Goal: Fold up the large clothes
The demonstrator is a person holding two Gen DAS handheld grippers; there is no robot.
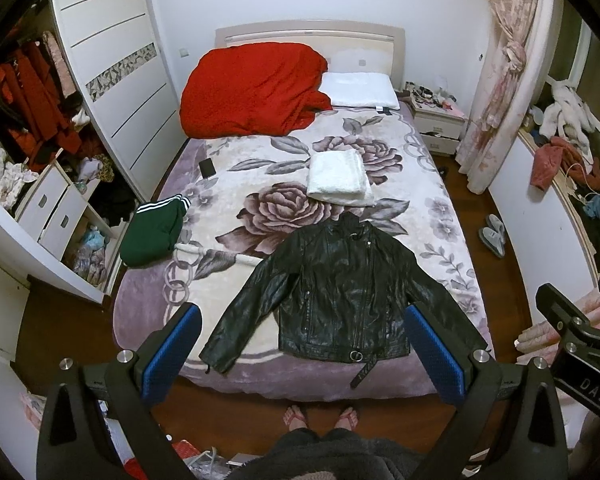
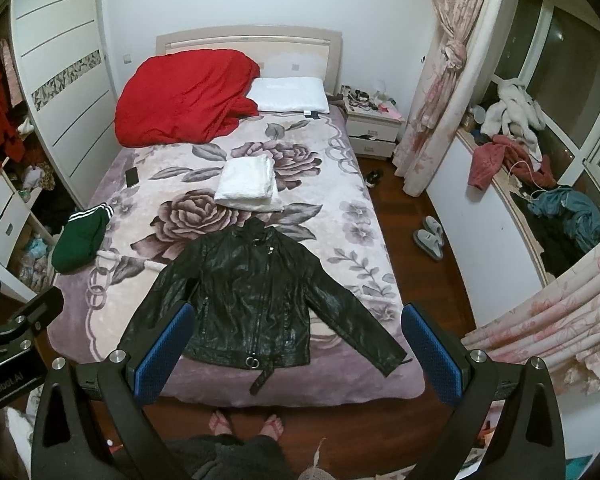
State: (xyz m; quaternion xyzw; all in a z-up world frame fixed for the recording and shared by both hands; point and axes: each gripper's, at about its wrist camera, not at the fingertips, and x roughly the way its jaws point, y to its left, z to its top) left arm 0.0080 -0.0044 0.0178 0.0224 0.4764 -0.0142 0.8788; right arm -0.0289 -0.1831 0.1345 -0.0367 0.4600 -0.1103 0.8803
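Observation:
A black leather jacket (image 1: 336, 292) lies flat, front up, sleeves spread, at the foot of the bed; it also shows in the right wrist view (image 2: 256, 296). Its belt strap hangs over the bed's front edge. My left gripper (image 1: 302, 344) is open and empty, held high above the foot of the bed. My right gripper (image 2: 296, 344) is open and empty, held beside the left one at the same height. Both are well clear of the jacket.
On the floral blanket (image 1: 432, 220) lie a folded white cloth (image 1: 338, 178), a folded green garment (image 1: 156, 230), a phone (image 1: 208, 168), a red duvet (image 1: 252, 88) and a pillow (image 1: 360, 90). An open wardrobe (image 1: 40, 140) stands left, slippers (image 1: 492, 234) lie right. The person's feet (image 1: 320, 418) stand at the bed's foot.

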